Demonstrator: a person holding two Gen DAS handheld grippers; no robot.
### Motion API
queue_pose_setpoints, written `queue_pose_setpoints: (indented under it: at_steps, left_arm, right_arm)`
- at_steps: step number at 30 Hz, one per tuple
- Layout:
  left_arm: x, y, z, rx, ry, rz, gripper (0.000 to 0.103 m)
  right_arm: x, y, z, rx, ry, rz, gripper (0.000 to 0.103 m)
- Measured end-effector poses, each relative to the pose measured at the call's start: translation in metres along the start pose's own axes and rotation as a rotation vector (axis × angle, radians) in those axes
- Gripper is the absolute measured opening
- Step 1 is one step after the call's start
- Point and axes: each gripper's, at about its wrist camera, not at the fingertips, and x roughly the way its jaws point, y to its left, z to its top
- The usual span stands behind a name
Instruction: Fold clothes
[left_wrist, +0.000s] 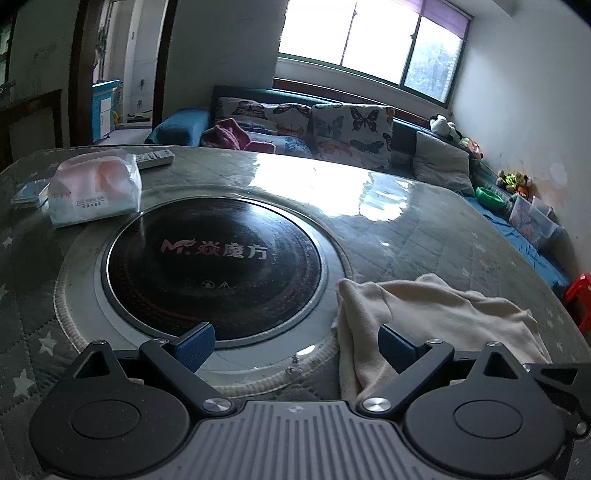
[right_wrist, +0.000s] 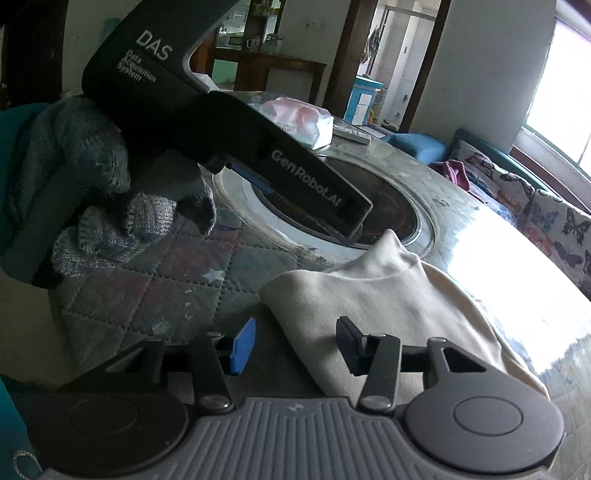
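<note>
Through my left wrist camera, my left claw (left_wrist: 297, 349) is spread wide, holding nothing. Its left blue pad (left_wrist: 195, 347) hangs over the rim of the round black hotplate (left_wrist: 214, 264) set in the counter (left_wrist: 406, 229); its right pad sits against the near edge of the cream garment (left_wrist: 436, 314). The garment lies crumpled on the counter to the right of the hotplate, its length stretching off to the right. A tissue pack (left_wrist: 94, 190) and a remote (left_wrist: 155, 158) rest at the far left.

Through my right wrist camera, my right claw (right_wrist: 295, 347) is also spread apart and empty, low over the garment's near folded edge, right pad over the cloth, left pad over the quilted counter cover (right_wrist: 147, 291). The garment's neck (right_wrist: 393, 245) points away toward the hotplate, long axis running from me to it. My gloved left hand (right_wrist: 110, 177) holds the other claw above.
</note>
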Motion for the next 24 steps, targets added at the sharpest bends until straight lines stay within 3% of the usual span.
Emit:
queue_pose_setpoints:
  at_steps: [11,14,16,24]
  left_arm:
    - [0.002,0.014,0.002,-0.096,0.027,-0.066,0.095]
    - [0.005,0.016,0.003,-0.142,0.046,-0.103,0.095]
    - [0.006,0.017,0.003,-0.174,0.06,-0.13,0.095]
    - [0.017,0.022,0.006,-0.334,0.124,-0.239,0.095]
  right_arm:
    - [0.017,0.005,0.006,-0.071,0.003,-0.034,0.037]
    - [0.021,0.005,0.006,-0.079,0.002,-0.034,0.027]
    - [0.022,0.005,0.007,-0.081,0.0,-0.033,0.013]
    - [-0.002,-0.024,0.011,0.068,-0.075,0.012,0.007]
